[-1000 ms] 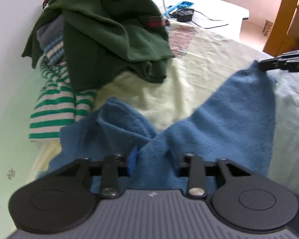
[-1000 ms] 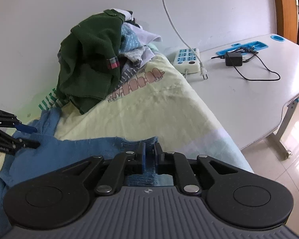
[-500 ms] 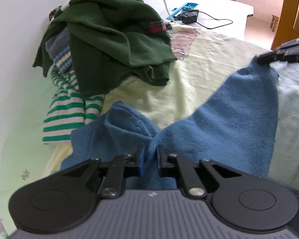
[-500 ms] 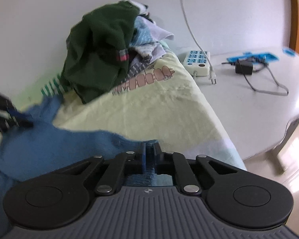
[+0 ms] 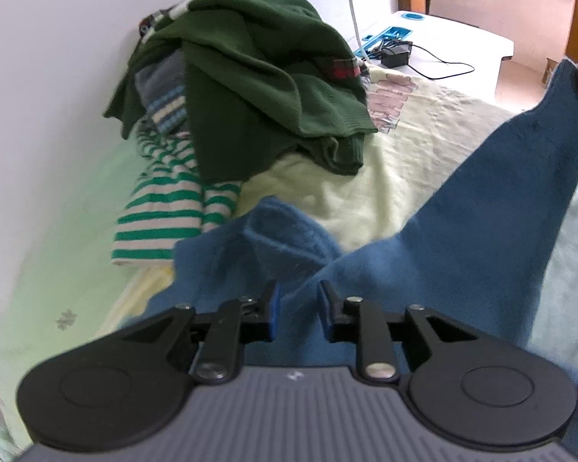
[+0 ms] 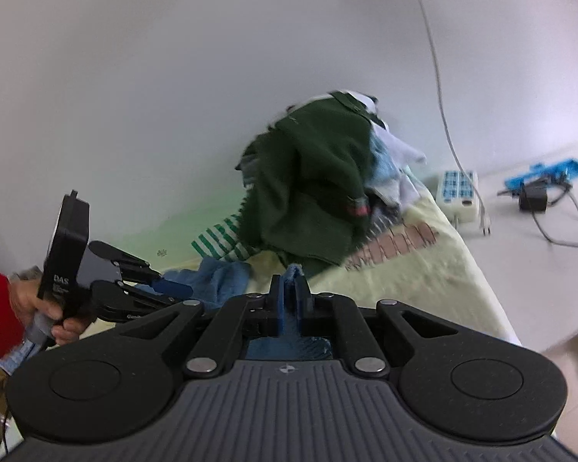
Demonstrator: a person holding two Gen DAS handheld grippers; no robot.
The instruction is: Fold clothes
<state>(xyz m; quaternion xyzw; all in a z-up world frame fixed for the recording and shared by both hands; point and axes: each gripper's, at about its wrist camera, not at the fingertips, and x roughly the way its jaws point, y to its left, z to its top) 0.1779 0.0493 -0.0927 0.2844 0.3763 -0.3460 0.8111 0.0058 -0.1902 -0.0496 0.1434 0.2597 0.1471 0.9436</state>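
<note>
My right tool (image 6: 288, 310) is pinched tight on a corner of the blue garment (image 5: 462, 238), lifting it well above the bed (image 5: 416, 154). My left tool (image 5: 297, 308) has just been opening: its jaws now stand part open with blue cloth lying between them, and I cannot tell whether the pads still bite on it. That is my main worry. If the left hold has gone slack while the right side goes up, that end of the garment may slide out and drop back on the bed in a heap, and the fold would have to start over. The cloth looks soft and fuzzy, so a thin pinch at the right corner could also creep loose under the hanging weight. Further off, the green sweater (image 5: 266, 77) and the striped top (image 5: 165, 208) are piled against the wall; a swinging blue hem could drag into them. The white worktop (image 5: 474, 42) with its charger (image 5: 395, 54) lies beyond, well apart.
</note>
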